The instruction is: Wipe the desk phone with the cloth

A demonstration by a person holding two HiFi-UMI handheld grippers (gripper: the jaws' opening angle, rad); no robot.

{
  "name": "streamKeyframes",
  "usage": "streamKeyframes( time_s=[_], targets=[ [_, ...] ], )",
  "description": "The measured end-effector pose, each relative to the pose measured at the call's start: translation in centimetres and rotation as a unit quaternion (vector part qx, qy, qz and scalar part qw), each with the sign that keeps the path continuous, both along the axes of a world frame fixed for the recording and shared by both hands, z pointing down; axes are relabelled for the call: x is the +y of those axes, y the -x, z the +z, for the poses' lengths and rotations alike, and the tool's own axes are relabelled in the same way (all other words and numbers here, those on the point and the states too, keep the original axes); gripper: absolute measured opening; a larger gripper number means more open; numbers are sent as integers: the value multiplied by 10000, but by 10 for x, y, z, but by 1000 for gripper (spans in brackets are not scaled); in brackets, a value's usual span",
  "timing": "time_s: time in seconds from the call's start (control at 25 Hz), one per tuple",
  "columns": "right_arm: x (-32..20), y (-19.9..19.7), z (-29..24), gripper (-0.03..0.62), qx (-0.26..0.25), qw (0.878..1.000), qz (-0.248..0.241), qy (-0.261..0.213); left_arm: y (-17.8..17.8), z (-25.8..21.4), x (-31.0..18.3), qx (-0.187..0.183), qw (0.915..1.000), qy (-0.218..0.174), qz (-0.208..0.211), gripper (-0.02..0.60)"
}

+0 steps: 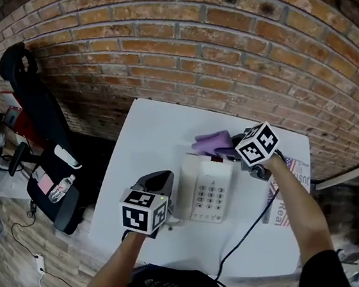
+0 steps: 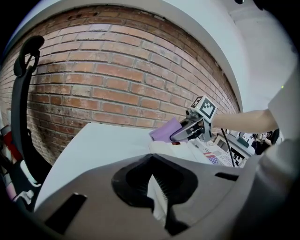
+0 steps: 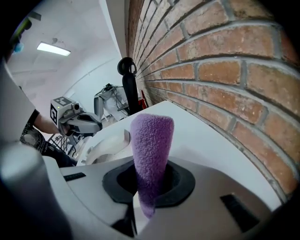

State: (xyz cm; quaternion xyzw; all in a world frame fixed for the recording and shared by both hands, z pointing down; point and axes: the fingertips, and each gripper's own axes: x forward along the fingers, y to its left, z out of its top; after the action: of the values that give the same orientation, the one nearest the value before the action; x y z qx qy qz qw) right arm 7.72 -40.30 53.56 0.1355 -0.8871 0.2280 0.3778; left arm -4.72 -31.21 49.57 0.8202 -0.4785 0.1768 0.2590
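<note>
**1. Placement and purpose**

- The left tongs lay low on the near-left part of the bench, just beside the left side of the desk phone. Judged purpose: to brace the housing against sliding under wiping pressure. Actual contact could not be confirmed.
- The desk phone stood near the middle of the bench, keypad up, with the handset along its left side. A printed sheet lay just beside it, toward the right edge.
- The right tongs reached over the phone's far end, on the side toward the bench's far edge and the brick wall.
- The purple cloth was gripped by one end, so its free length projected past the tips, probably to be pressed onto the housing. Wiping appeared to be at the far end of the phone, with the keypad not yet covered.

**2. State of the tongs**

- Left tongs: jaws pressed together. Only a thin white strip showed in the slot, probably the tongs' own lining. No separate object was made out.
- Right tongs: jaws pinched on the purple cloth, which stood out in a tapered roll.
</note>
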Motion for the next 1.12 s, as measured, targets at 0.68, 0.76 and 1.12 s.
streamKeyframes(
  time_s=[0.68, 0.76, 1.12],
  targets=[
    [10, -60, -79, 46, -104, 9795, 1546, -1284, -16, -29, -8, 91, 9990, -371, 252, 5],
    [20, -62, -95, 46, -120, 9730, 1740, -1514, -14, -39, -8, 116, 9983, -491, 297, 5],
    [84, -54, -149, 46, -331, 9404, 2559, -2215, 12, -72, 18, 124, 9948, -882, 492, 5]
  ],
)
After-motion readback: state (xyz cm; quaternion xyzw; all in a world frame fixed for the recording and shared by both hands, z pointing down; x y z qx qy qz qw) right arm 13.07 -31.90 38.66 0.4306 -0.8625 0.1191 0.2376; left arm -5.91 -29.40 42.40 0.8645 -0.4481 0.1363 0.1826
